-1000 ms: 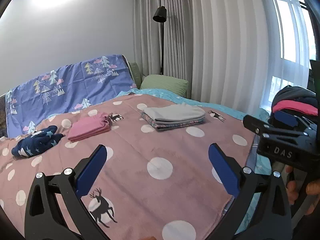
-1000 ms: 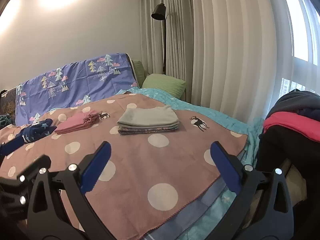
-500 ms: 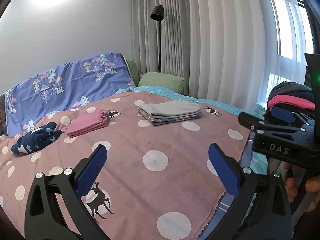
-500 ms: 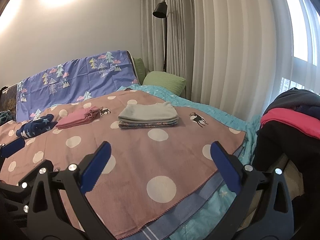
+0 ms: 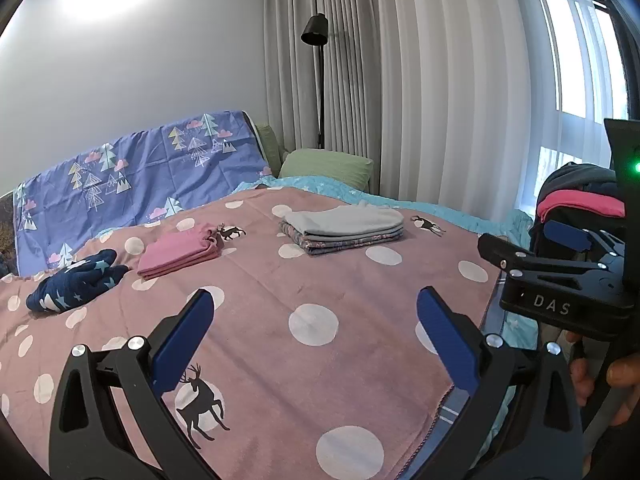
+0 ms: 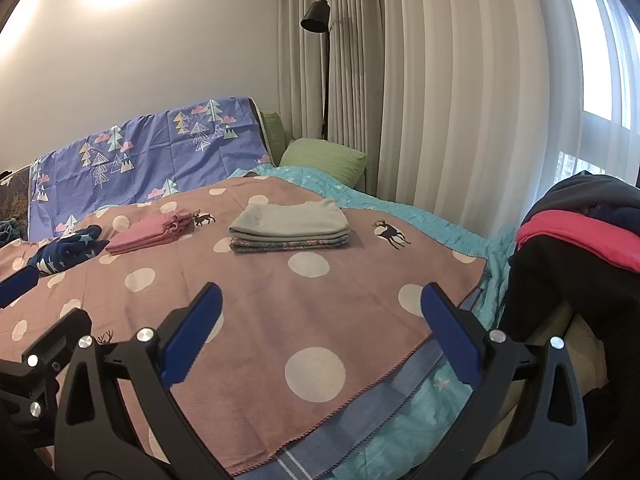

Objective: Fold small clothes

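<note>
A folded stack with a grey garment on top lies on the pink dotted blanket. A folded pink garment lies left of it. A navy star-patterned garment lies bunched further left. My left gripper is open and empty above the blanket's near part. My right gripper is open and empty near the blanket's front right edge; it also shows in the left wrist view.
A pile of dark and red clothes sits at the right beside the bed. A green pillow, a blue tree-print sheet, a floor lamp and curtains stand behind.
Both grippers have drawn back from the bed and risen slightly; the clothes look farther away. Jaws stay open. No garment has moved.
</note>
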Available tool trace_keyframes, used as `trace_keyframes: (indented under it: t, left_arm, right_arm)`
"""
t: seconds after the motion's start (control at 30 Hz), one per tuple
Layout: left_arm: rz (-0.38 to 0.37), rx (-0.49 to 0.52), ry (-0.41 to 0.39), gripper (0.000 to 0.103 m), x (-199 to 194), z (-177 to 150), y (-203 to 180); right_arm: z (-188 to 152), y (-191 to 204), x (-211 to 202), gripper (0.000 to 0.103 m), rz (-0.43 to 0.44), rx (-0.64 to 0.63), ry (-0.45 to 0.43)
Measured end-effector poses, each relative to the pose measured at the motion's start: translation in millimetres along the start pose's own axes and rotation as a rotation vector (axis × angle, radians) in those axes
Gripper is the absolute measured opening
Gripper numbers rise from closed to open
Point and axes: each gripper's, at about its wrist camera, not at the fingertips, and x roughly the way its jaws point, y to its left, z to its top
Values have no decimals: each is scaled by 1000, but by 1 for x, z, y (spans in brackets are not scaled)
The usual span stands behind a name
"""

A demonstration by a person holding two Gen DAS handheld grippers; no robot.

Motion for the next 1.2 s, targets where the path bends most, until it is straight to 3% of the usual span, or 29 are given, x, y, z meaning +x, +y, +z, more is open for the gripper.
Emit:
trace_keyframes:
  t: [1.2]
  left_arm:
    - [2,-44,33,102,15,-4,6]
  right_arm:
    - [-1,2,5,101,-13,-11,-4]
